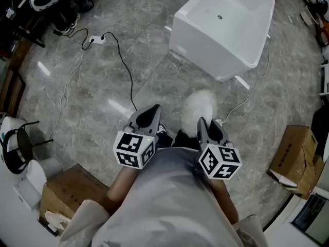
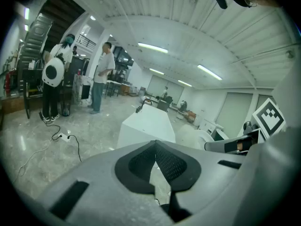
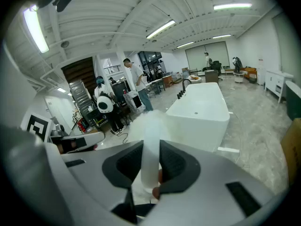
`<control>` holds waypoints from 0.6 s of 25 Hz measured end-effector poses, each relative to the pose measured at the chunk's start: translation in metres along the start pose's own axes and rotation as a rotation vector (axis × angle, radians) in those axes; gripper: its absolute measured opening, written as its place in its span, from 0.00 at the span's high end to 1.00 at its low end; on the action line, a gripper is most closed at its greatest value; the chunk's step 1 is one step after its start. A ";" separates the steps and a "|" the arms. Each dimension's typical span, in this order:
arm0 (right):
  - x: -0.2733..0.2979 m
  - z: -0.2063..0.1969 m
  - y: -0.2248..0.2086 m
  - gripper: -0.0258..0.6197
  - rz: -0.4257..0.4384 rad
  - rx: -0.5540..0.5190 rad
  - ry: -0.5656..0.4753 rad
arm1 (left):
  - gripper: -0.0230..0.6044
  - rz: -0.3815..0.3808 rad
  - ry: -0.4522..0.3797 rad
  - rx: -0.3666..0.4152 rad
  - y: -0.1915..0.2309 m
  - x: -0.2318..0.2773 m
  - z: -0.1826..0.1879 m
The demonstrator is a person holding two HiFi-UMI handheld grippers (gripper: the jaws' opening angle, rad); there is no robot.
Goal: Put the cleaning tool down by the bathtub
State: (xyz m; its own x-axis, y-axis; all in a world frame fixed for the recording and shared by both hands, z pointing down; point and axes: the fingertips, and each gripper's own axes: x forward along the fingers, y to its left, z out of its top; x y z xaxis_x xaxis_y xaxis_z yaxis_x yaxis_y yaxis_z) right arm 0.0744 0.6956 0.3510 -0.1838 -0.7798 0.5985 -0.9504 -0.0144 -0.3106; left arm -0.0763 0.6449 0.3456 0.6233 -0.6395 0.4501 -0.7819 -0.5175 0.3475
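A white bathtub [image 1: 223,27] stands on the grey marble floor ahead of me, also seen in the left gripper view [image 2: 146,126] and the right gripper view [image 3: 200,109]. My right gripper [image 1: 201,121] is shut on the white handle of the cleaning tool [image 3: 151,149]. The tool's fluffy white head [image 1: 198,108] sticks out forward toward the tub, above the floor and short of it. My left gripper [image 1: 154,108] is held beside it at waist height. Its dark pads meet at the tip with nothing between them [image 2: 155,157].
A power strip with a black cable [image 1: 95,39] lies on the floor at the left, and a white cable [image 1: 252,94] runs by the tub's near side. Cardboard boxes sit at lower left [image 1: 69,189] and right [image 1: 295,156]. People [image 2: 101,76] stand far behind.
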 end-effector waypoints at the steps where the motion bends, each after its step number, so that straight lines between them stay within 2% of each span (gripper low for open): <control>1: 0.002 0.001 0.000 0.83 0.002 -0.002 -0.003 | 0.96 0.001 -0.004 0.000 0.001 0.001 0.001; 7: 0.011 0.010 0.004 0.83 0.017 -0.012 -0.011 | 0.96 0.005 -0.018 -0.011 0.009 0.004 0.007; 11: 0.022 0.019 0.003 0.83 0.046 0.084 -0.024 | 0.96 -0.001 -0.022 -0.030 0.019 0.007 0.011; 15: 0.038 0.032 -0.005 0.83 0.043 0.126 -0.037 | 0.96 0.015 -0.018 -0.045 0.035 0.011 0.016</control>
State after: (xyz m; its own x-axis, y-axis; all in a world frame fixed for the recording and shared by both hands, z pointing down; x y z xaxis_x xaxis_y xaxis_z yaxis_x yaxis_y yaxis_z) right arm 0.0799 0.6466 0.3517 -0.2117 -0.8039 0.5558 -0.9025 -0.0574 -0.4269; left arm -0.0961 0.6107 0.3498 0.6109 -0.6575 0.4410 -0.7909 -0.4814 0.3778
